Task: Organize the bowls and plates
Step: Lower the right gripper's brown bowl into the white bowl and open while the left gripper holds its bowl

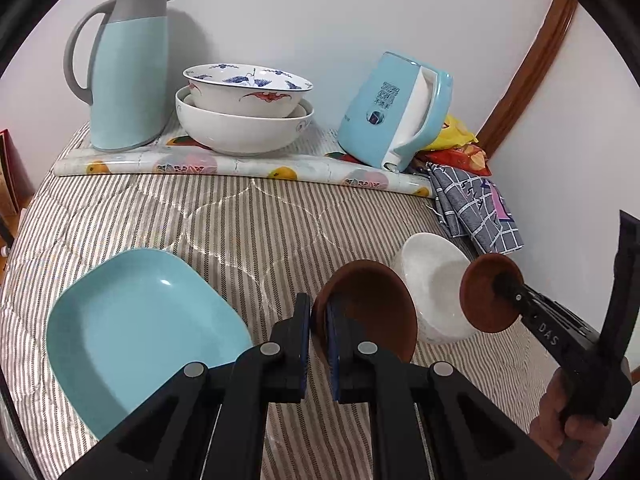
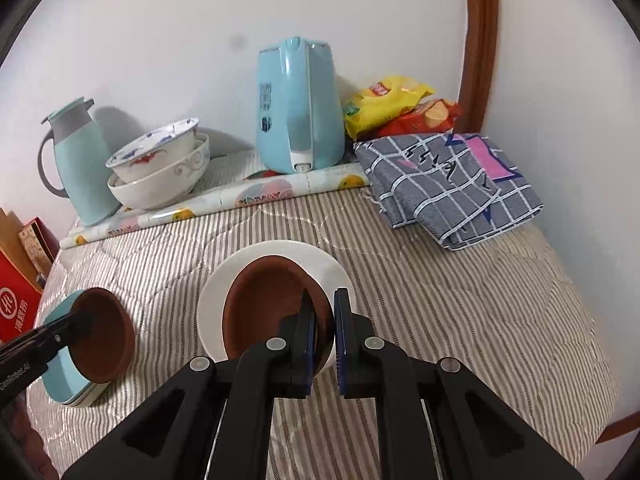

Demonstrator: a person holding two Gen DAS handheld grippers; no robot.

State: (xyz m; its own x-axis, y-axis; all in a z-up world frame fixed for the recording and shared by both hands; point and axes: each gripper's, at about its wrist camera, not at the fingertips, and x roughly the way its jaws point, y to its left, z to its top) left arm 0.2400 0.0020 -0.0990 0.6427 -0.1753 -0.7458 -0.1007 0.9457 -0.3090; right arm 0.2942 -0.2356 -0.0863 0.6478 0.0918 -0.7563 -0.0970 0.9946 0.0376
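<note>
My left gripper (image 1: 319,320) is shut on the rim of a brown bowl (image 1: 372,308) and holds it beside the light blue plate (image 1: 136,332). My right gripper (image 2: 325,320) is shut on the rim of a second brown bowl (image 2: 268,300), held over the white bowl (image 2: 224,280). In the left wrist view the right gripper (image 1: 506,284) holds that brown bowl (image 1: 480,300) next to the white bowl (image 1: 432,284). In the right wrist view the left gripper (image 2: 74,322) holds its brown bowl (image 2: 104,336) over the blue plate (image 2: 64,376).
Two stacked bowls (image 1: 244,104), a blue thermos jug (image 1: 120,68) and a blue kettle (image 1: 392,116) stand on a fruit-print mat (image 1: 240,166) along the wall. A folded checked cloth (image 2: 448,184) and snack bags (image 2: 392,108) lie at the back right. Red boxes (image 2: 16,304) stand left.
</note>
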